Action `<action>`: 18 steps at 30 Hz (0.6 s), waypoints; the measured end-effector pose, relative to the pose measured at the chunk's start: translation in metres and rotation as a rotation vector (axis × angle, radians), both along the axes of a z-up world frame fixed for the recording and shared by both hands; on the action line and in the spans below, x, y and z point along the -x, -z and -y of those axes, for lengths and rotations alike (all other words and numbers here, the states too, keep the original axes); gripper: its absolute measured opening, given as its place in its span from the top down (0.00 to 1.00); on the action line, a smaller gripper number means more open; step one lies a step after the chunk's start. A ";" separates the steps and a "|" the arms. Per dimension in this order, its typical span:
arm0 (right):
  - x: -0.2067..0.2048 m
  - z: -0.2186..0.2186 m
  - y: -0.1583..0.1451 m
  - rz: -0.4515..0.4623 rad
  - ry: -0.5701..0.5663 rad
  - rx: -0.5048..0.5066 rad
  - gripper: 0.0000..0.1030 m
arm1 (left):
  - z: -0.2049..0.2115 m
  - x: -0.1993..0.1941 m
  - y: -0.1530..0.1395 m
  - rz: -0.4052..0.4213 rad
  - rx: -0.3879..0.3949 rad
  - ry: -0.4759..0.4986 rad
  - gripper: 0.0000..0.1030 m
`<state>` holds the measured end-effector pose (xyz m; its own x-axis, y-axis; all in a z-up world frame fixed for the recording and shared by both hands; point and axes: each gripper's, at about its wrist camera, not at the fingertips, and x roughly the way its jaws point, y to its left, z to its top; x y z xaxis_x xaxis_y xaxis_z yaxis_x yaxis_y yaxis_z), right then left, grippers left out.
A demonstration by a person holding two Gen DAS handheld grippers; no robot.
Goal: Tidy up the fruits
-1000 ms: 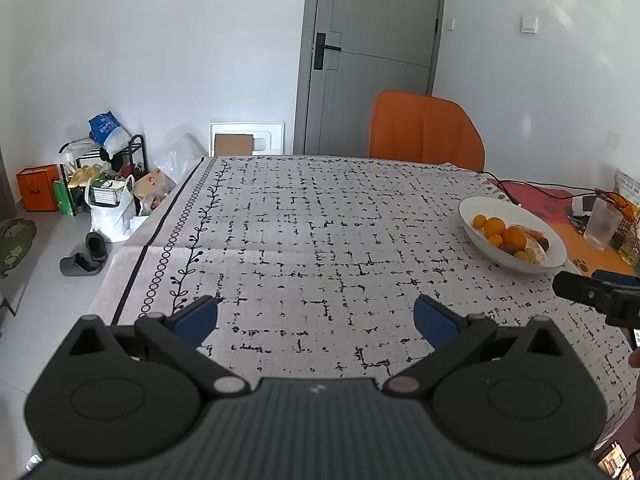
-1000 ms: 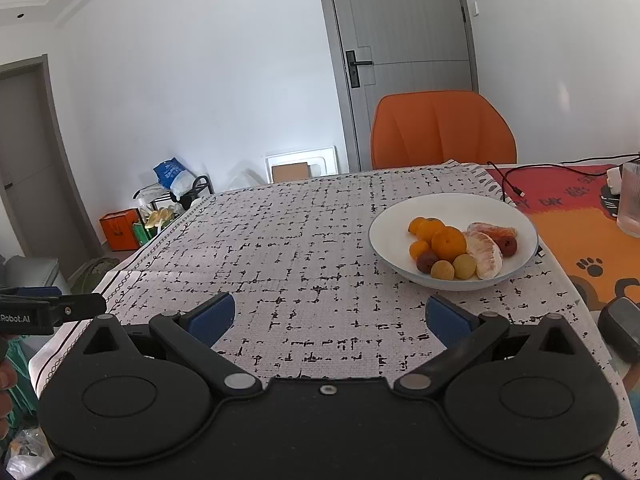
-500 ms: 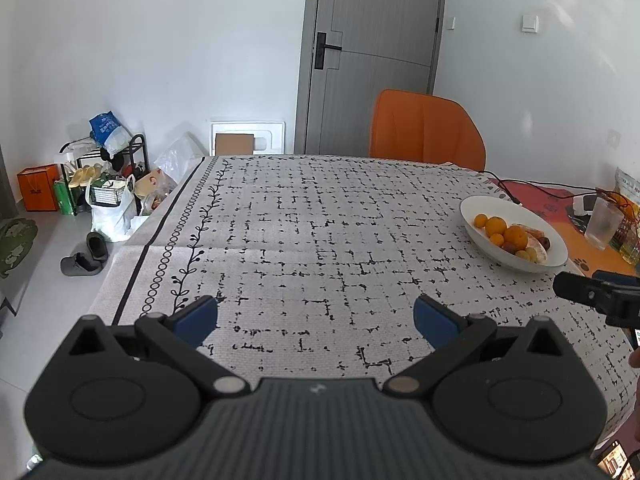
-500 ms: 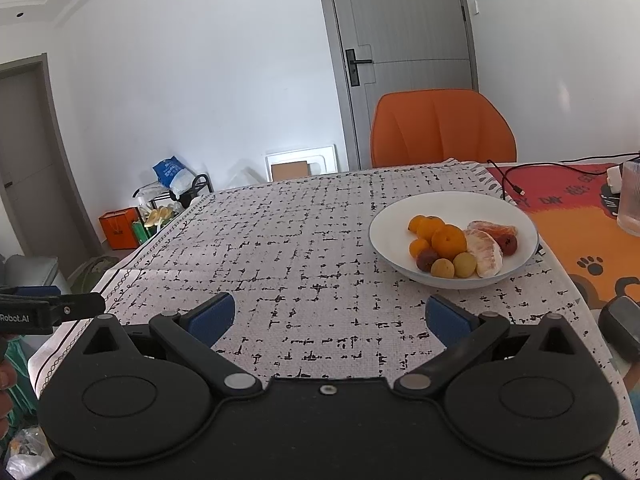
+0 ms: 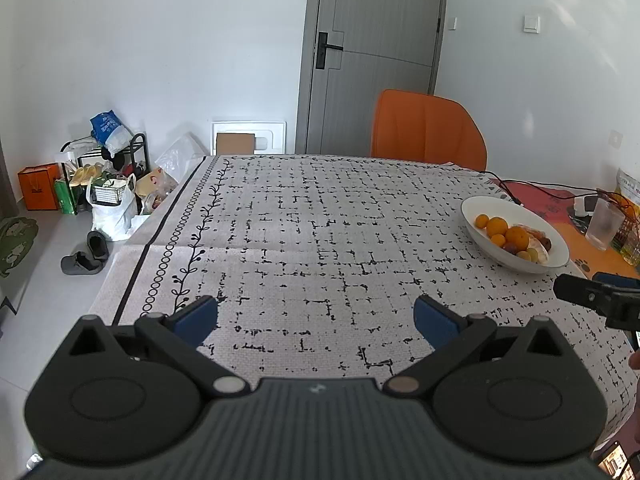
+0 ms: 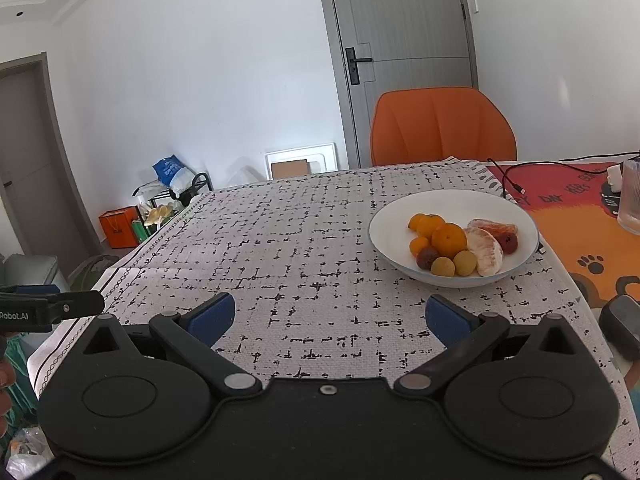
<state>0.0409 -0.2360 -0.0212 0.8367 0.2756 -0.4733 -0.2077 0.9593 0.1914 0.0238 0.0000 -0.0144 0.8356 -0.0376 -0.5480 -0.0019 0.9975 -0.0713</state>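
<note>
Fruits [image 6: 460, 246] all lie inside the white bowl [image 6: 516, 210], which sits on the patterned tablecloth [image 6: 304, 248] toward the right side of the table, in front of the orange chair [image 6: 440, 128]: several small oranges, two yellowish round fruits, two dark red ones, a peeled citrus segment and a reddish peeled piece behind it. Against the frames from a second ago almost nothing has moved; the fruit keeps the same arrangement, the bowl the same spot, and both views have shifted only slightly. Judgement: no step is under way in this interval, and with all fruit gathered in the bowl and none loose on the cloth, the scene fits either fruit waiting to be sorted out or fruit already collected. Right gripper [image 6: 330, 316]: jaws spread wide, holding nothing, touching nothing, hovering over the cloth with the bowl ahead and slightly right. Left gripper [image 5: 316, 316]: jaws likewise wide apart and empty, above bare cloth, the bowl well off to its right.
</note>
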 end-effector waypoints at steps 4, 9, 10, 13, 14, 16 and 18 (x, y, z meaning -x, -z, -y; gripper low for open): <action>0.000 0.001 0.000 -0.002 0.001 0.000 0.00 | 0.000 0.000 0.001 0.000 0.001 0.003 0.00; -0.001 0.000 0.000 -0.001 0.001 -0.002 0.00 | 0.001 0.000 0.001 0.001 0.001 0.005 0.00; -0.001 0.000 0.000 -0.002 0.002 -0.001 0.00 | 0.001 0.000 0.001 0.001 0.002 0.006 0.00; -0.001 0.000 -0.001 0.000 0.001 -0.002 0.00 | 0.001 0.001 0.001 0.001 0.001 0.004 0.00; 0.000 0.000 -0.001 0.001 0.001 -0.002 0.00 | 0.001 0.001 0.001 0.002 0.001 0.005 0.00; -0.001 0.000 0.000 0.000 0.002 -0.002 0.00 | 0.001 0.001 0.001 0.002 0.001 0.006 0.00; -0.001 0.000 0.000 -0.002 0.002 0.000 0.00 | 0.001 0.000 0.000 0.001 0.001 0.007 0.00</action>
